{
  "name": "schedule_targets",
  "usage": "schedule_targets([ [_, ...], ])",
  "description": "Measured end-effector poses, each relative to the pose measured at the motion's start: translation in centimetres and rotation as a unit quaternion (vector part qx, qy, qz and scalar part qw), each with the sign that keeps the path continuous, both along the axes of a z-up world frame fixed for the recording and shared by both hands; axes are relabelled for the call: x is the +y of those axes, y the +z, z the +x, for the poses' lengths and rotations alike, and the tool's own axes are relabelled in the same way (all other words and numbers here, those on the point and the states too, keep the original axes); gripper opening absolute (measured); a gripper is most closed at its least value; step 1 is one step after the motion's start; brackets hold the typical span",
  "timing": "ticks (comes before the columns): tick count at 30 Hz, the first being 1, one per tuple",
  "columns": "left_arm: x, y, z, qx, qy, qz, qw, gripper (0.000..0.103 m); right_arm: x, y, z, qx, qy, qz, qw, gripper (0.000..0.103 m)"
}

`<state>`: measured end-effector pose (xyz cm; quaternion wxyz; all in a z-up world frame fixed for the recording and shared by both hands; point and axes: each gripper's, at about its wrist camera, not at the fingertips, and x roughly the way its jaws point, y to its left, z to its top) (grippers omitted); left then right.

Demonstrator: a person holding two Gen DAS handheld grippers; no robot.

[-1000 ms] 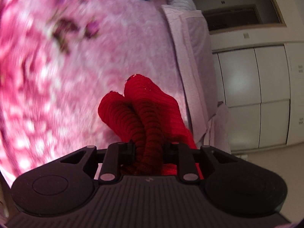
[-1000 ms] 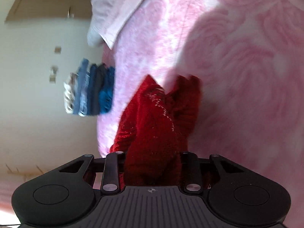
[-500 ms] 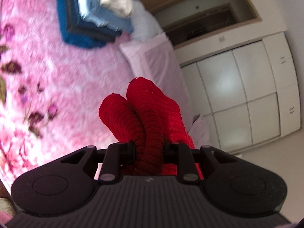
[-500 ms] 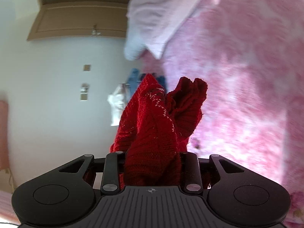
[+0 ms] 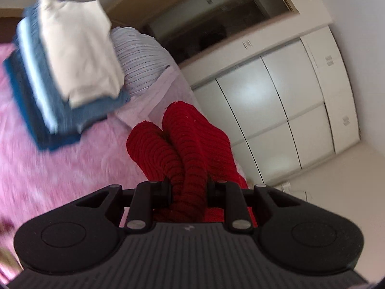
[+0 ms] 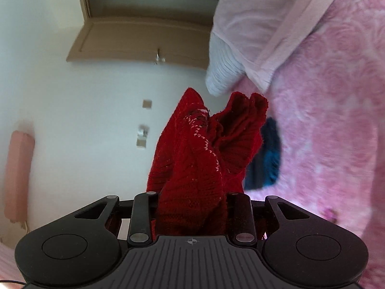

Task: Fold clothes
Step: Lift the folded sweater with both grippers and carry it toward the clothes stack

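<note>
1. Since the earlier frames both views have swung up off the pink blanket: left view now takes in the folded stack and wardrobe, right view the wall and door. Red sweater sits in both tongs as before.
2. Left view, far left: pink blanket (image 5: 55,168) covers the bed. Folded stack (image 5: 65,77) rests on it, blue items below, a cream one on top; edges blurred.
3. Just right of the stack: striped pillow (image 5: 142,60), with a pale pink pillow (image 5: 154,106) touching it.
4. Left gripper (image 5: 189,190): jaws clamped on a bunched, ribbed part of the red sweater (image 5: 182,142). Knit stands up in two rolls beyond the fingers, clear of the blanket.
5. Far right of left view: white wardrobe (image 5: 276,110), doors closed.
6. Right view, left side: white wall (image 6: 72,120) and a tan door (image 6: 139,38).
7. Right gripper (image 6: 192,207): jaws pinched on a thick wad of the same sweater (image 6: 197,159), which fills the gap between the fingers; a line of pale stitches runs across it.
8. Right of that: the stack's dark blue edge (image 6: 267,159) shows behind the knit, on the blanket (image 6: 324,120); pillows (image 6: 259,24) above.
</note>
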<state>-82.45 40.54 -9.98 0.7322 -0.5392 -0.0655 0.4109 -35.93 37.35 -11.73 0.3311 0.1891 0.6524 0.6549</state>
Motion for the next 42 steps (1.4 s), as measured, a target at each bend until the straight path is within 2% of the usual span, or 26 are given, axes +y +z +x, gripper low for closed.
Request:
schedule_targets([
  [3, 6.3, 0.3, -5.3, 0.005, -0.052, -0.003, 0.9986, 0.018, 0.9, -0.5, -5.7, 0.008, -0.058, -0.001, 0.998, 0.031],
  [8, 16.4, 2.1, -13.7, 0.022, -0.119, 0.019, 0.9925, 0.018, 4.7, -0.2, -15.7, 0.02, -0.133, -0.005, 0.991, 0.031],
  [13, 24.2, 4.0, -18.8, 0.031, -0.134, 0.053, 0.9891, 0.018, 10.4, 1.3, -23.2, 0.018, -0.174, 0.008, 0.985, 0.031],
  [19, 30.5, 4.4, -22.4, 0.023, -0.143, 0.076, 0.9865, 0.018, 15.9, 2.5, -27.6, -0.007, -0.19, 0.042, 0.981, 0.031],
  [25, 34.0, 2.1, -23.5, 0.02, -0.15, 0.063, 0.9865, 0.018, 18.6, 0.7, -29.6, -0.024, -0.2, 0.039, 0.979, 0.031],
  [30, 34.7, -0.5, -23.8, 0.015, -0.158, 0.062, 0.9854, 0.018, 19.4, -1.1, -29.9, -0.034, -0.205, 0.037, 0.978, 0.031],
  [33, 34.9, -2.3, -24.0, 0.026, -0.156, 0.062, 0.9856, 0.018, 19.8, -2.4, -30.1, -0.045, -0.202, 0.029, 0.978, 0.032],
  [35, 35.2, -4.2, -23.9, 0.056, -0.157, 0.06, 0.9843, 0.02, 20.2, -3.5, -30.4, -0.059, -0.199, 0.02, 0.978, 0.033],
  [37, 35.7, -6.5, -24.0, 0.087, -0.152, 0.036, 0.9838, 0.024, 20.8, -5.1, -30.8, -0.095, -0.195, -0.012, 0.976, 0.042],
  [38, 36.0, -7.8, -24.1, 0.096, -0.146, 0.02, 0.9843, 0.03, 20.9, -5.7, -30.9, -0.102, -0.197, -0.021, 0.975, 0.046],
  [40, 36.3, -8.6, -24.7, 0.08, -0.139, 0.01, 0.987, 0.033, 21.2, -6.8, -31.1, -0.116, -0.201, -0.039, 0.972, 0.059],
  [42, 36.5, -7.8, -24.6, 0.097, -0.134, 0.012, 0.9861, 0.038, 21.7, -6.3, -31.3, -0.137, -0.197, -0.043, 0.97, 0.06],
])
